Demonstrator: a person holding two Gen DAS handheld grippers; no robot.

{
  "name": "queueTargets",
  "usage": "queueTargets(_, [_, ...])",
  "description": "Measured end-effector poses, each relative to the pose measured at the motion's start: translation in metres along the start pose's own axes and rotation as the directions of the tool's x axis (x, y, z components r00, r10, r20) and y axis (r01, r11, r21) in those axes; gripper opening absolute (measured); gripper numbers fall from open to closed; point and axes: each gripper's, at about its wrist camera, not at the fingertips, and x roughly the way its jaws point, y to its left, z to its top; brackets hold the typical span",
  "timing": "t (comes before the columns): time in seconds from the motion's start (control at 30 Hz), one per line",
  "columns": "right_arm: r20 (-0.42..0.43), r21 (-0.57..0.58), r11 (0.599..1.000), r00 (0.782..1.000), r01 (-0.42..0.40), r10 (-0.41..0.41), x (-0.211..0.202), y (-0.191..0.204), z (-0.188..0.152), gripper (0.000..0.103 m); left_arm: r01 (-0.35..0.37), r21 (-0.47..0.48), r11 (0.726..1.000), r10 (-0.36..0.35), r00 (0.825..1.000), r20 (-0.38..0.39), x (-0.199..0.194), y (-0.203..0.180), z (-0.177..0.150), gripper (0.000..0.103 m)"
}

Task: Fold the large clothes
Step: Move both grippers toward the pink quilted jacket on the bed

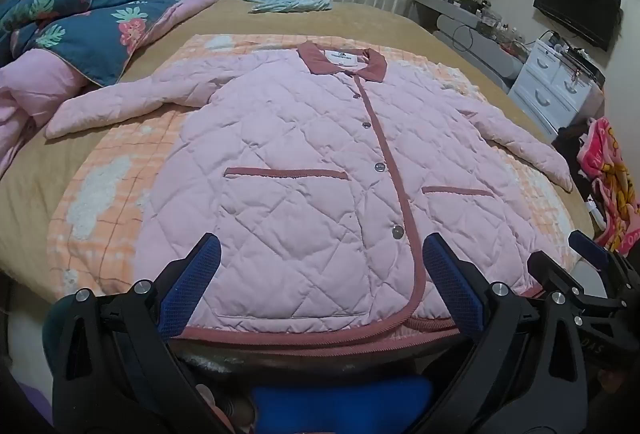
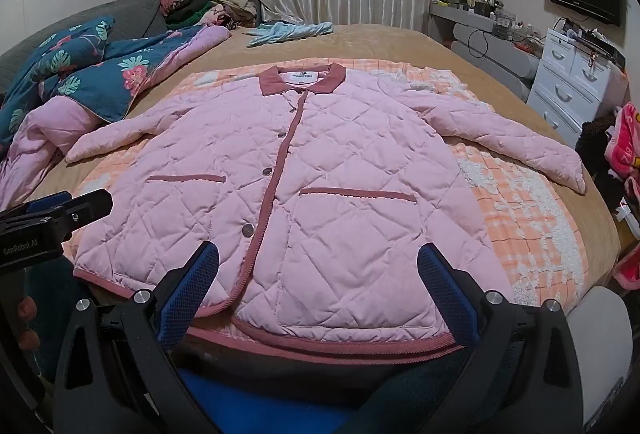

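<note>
I have both grippers hanging spread wide and empty over the near edge of the bed (image 1: pixel 360 18), left gripper (image 1: pixel 320 274) and right gripper (image 2: pixel 318 286) each above the hem of the pink quilted jacket (image 2: pixel 320 162). It lies flat, buttoned, face up on a peach checked blanket (image 2: pixel 520 194), sleeves splayed toward either side. I'd pinch each sleeve near the cuff and fold inward first; the puffy padding will likely spring back.
</note>
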Motion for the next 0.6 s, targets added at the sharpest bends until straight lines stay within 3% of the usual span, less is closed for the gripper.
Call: queueTargets(0.6, [0.001, 0.001, 1.000, 1.000, 0.000, 0.000, -0.0002, 0.0005, 0.0001, 0.099, -0.004, 0.005, 1.000, 0.004, 1.000, 0.000, 0.0000, -0.0003, -0.0001, 0.095])
